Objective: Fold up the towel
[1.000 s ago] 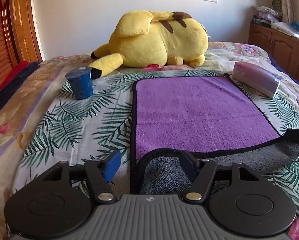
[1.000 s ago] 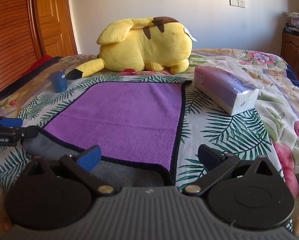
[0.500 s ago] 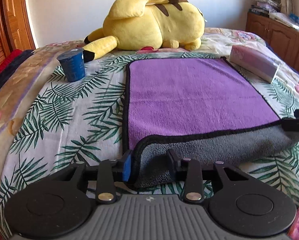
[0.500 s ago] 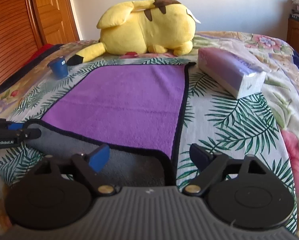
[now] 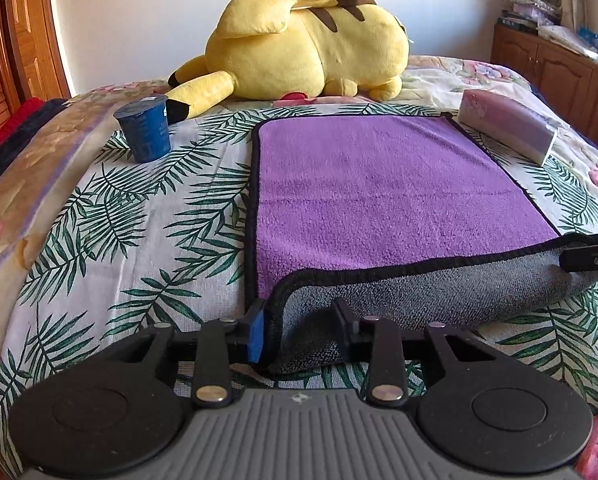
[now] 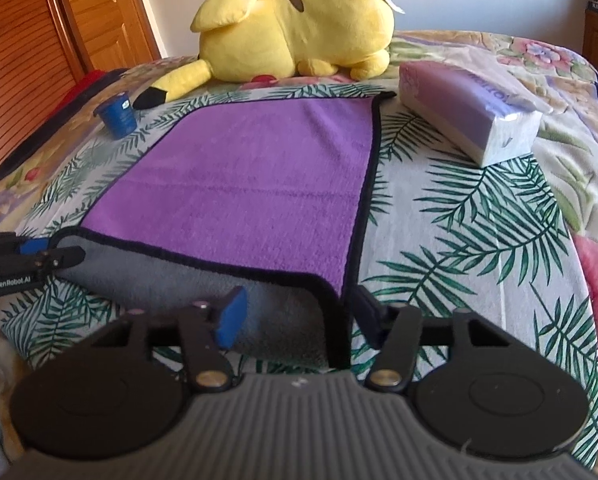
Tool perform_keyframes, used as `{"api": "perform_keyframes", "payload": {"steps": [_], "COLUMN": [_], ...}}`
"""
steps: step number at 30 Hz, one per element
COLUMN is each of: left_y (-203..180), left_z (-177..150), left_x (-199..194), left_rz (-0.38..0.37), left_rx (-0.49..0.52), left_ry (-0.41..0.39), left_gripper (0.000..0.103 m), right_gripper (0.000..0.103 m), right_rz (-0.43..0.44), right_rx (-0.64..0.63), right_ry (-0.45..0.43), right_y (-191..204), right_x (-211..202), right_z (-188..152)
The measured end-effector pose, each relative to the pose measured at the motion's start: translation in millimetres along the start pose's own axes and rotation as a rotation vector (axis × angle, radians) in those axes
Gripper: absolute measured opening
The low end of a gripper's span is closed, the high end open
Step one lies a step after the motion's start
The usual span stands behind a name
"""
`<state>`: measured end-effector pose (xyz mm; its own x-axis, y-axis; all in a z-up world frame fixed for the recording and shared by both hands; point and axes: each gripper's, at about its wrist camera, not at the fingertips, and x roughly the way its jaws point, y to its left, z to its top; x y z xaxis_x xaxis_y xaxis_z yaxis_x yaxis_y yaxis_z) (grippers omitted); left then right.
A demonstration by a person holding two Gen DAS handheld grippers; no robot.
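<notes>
- Towel (image 5: 383,200): one, purple face up with black trim, flat on the leaf-print bedspread (image 5: 111,232); long axis runs away from the left wrist camera toward the yellow plush (image 5: 311,44). Near edge is turned over, grey underside showing.
- Left wrist view: left gripper (image 5: 301,326) has its fingers drawn in against the near-left rolled corner, clamped on it. Right gripper (image 5: 591,250) pokes in at the frame edge on the near-right corner.
- Count, left view: one blue cup (image 5: 143,128), one tissue pack (image 5: 507,126), one plush.
- Right wrist view: towel (image 6: 255,176) again runs lengthwise toward the plush (image 6: 299,24); near-right corner sits between the right gripper's (image 6: 299,316) fingers, which stand apart, not pinched.
- Left gripper (image 6: 39,258) meets the near-left corner.
- Count, right view: one cup (image 6: 118,115), one tissue pack (image 6: 467,112).
</notes>
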<state>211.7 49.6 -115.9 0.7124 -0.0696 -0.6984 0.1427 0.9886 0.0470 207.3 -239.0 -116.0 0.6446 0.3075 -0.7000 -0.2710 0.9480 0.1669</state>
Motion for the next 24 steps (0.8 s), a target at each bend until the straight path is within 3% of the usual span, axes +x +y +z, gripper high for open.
{"api": "perform_keyframes", "payload": {"steps": [4, 9, 13, 15, 24], "left_y": [-1, -2, -4, -4, -4], "left_z": [1, 2, 1, 2, 7], "left_x": [-3, -5, -6, -6, -17], "left_rz": [0.003, 0.005, 0.003, -0.001, -0.018], "left_rx": [0.001, 0.007, 0.022, 0.022, 0.010], "left_ry": [-0.007, -0.017, -0.019, -0.022, -0.067], "left_gripper": [0.018, 0.015, 0.009, 0.008, 0.006], "right_gripper": [0.041, 0.023, 0.018, 0.008, 0.005], "right_rz": [-0.002, -0.006, -0.008, -0.005, 0.003], "right_rx": [-0.006, -0.014, -0.021, -0.025, -0.028], "right_ry": [0.010, 0.019, 0.024, 0.023, -0.008], "right_y": [0, -3, -4, -4, -4], "right_x": [0, 0, 1, 0, -3], "right_z": [1, 2, 1, 1, 3]}}
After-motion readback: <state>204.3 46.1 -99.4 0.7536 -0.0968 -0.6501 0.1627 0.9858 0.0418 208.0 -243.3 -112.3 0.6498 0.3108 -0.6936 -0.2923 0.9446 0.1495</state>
